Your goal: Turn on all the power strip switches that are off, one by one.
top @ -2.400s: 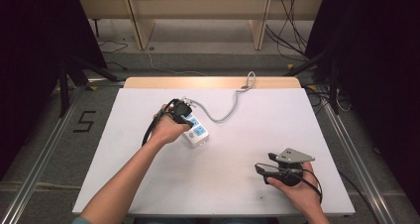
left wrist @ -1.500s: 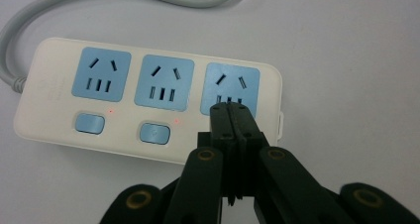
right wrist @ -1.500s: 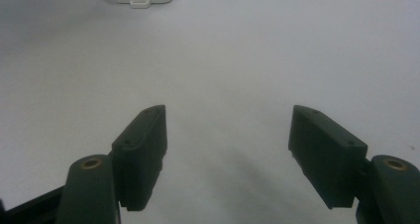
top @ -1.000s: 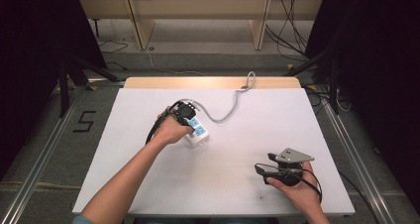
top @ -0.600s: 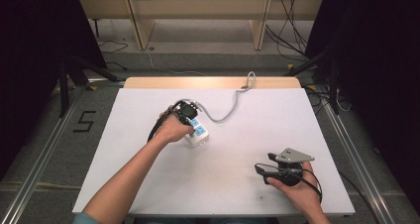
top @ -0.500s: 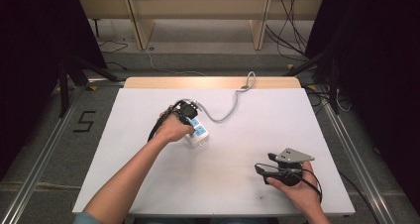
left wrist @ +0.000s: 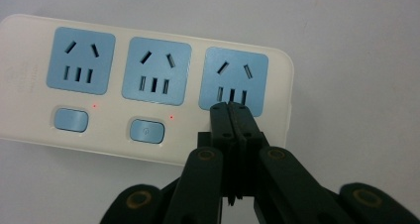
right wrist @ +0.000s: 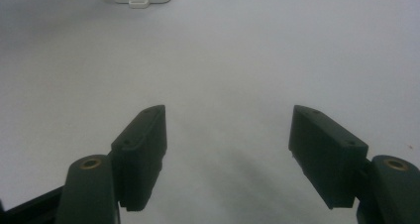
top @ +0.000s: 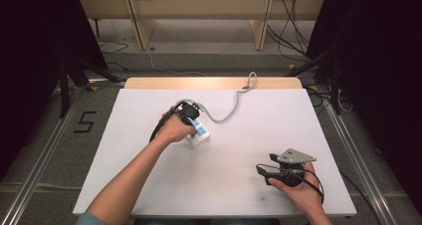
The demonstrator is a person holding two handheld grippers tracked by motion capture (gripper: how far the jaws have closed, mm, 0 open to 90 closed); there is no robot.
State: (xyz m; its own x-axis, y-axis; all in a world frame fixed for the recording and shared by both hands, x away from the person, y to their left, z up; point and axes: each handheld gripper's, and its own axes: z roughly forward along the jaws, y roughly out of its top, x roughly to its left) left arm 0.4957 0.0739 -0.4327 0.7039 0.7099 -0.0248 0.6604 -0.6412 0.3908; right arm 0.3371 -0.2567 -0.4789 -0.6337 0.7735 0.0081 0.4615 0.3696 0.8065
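Jaws of the left gripper (left wrist: 233, 110) are clenched together, tips on the power strip (left wrist: 148, 85) at its third socket; the right gripper (right wrist: 228, 149) gapes well apart.

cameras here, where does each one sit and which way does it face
High view: fixed above the person's side, facing forward and down on the white table; both forearms enter from below.
Left gripper view: on the left gripper, looking down at the power strip; jaws shut.
Right gripper view: on the right gripper, looking across the table; jaws open.
Shared: the power strip appears in all three.
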